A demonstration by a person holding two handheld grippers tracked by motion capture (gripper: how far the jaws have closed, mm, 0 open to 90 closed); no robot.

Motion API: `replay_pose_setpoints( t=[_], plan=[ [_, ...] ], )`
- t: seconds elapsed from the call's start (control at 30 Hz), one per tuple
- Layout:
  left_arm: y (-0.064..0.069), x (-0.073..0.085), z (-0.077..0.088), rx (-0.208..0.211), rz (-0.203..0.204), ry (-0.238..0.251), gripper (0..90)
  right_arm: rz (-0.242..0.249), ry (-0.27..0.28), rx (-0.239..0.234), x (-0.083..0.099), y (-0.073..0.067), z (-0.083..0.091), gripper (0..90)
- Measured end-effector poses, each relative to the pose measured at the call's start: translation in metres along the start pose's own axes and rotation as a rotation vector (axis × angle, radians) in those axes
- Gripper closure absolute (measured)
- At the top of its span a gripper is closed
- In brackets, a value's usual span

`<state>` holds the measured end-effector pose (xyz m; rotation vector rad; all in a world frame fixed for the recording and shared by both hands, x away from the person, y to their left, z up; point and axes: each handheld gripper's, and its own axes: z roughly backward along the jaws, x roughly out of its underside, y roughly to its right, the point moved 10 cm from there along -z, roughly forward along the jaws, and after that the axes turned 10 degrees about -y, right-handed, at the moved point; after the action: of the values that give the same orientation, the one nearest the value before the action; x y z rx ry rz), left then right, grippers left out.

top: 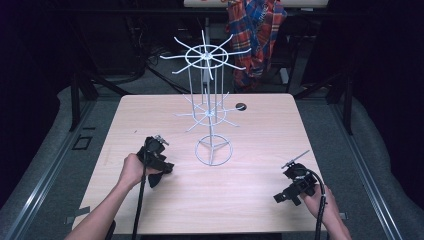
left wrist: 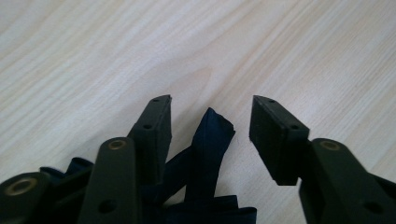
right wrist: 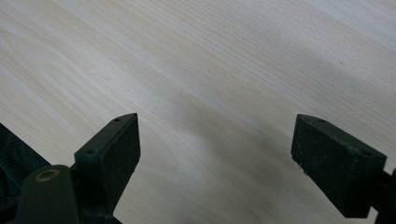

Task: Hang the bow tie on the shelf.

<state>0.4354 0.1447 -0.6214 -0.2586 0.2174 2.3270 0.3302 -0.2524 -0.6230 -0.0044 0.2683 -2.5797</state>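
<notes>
Closest to me, in the high view, I see my two hands at the near side of the wooden table [top: 250, 200]. My right gripper [top: 290, 196] is low at the right, near the table's front edge. In the right gripper view its jaws stand wide apart, with bare wood between them and nothing held.

My left gripper [top: 156, 159] is at the left, a bit farther in. In the left gripper view [left wrist: 210, 114] its jaws are apart too, less wide than the right one's. A dark blue strap [left wrist: 208, 149] lies on the table between them. One folded end of it pokes up in the gap, closer to the left jaw. I think that it touches neither pad, but the view is too dark at the bottom to be sure. The rest of the strap is bunched low down under the gripper. In the high view this bunch shows as a dark lump by my left hand [top: 132, 170].

Just past the left gripper, near the middle of the table, stands a white wire rack [top: 210, 105]. It has a ring foot, a thin pole, and two rings of hooks, one low and one high. The strap is near the foot and does not touch it.

Behind the table hangs a red and blue checked cloth [top: 255, 35].
</notes>
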Motion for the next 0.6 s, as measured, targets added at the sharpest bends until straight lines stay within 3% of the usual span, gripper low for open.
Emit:
replay_pose_setpoints(
  t=[0.1,0.23,0.27,0.33,0.47,0.6],
  plan=[
    [0.0025,-0.0006,-0.0063,0.0,-0.017,-0.04,55.5,-0.002,-0.001,0.001,0.0003,0.0,0.0,15.4],
    [0.003,0.0007,-0.0076,-0.006,-0.03,-0.056,65.3,0.005,0.007,0.004,0.0,0.0009,0.0006,15.4],
    [0.0035,0.0012,-0.0077,0.001,-0.03,-0.054,69.5,-0.021,0.04,-0.004,-0.0023,-0.0008,-0.0013,15.4],
    [0.0033,0.0016,-0.0072,-0.002,-0.029,-0.051,74.3,-0.02,0.042,-0.005,-0.0024,-0.0009,-0.0014,15.4],
    [0.0035,0.0019,-0.0056,-0.004,-0.034,-0.044,79.7,0.011,-0.006,0.008,0.0011,0.0009,0.0016,15.4],
    [0.003,0.0011,0.001,-0.014,-0.03,-0.018,82.6,0.002,0.004,0.003,0.0007,0.0005,0.0013,15.4]
  ],
)
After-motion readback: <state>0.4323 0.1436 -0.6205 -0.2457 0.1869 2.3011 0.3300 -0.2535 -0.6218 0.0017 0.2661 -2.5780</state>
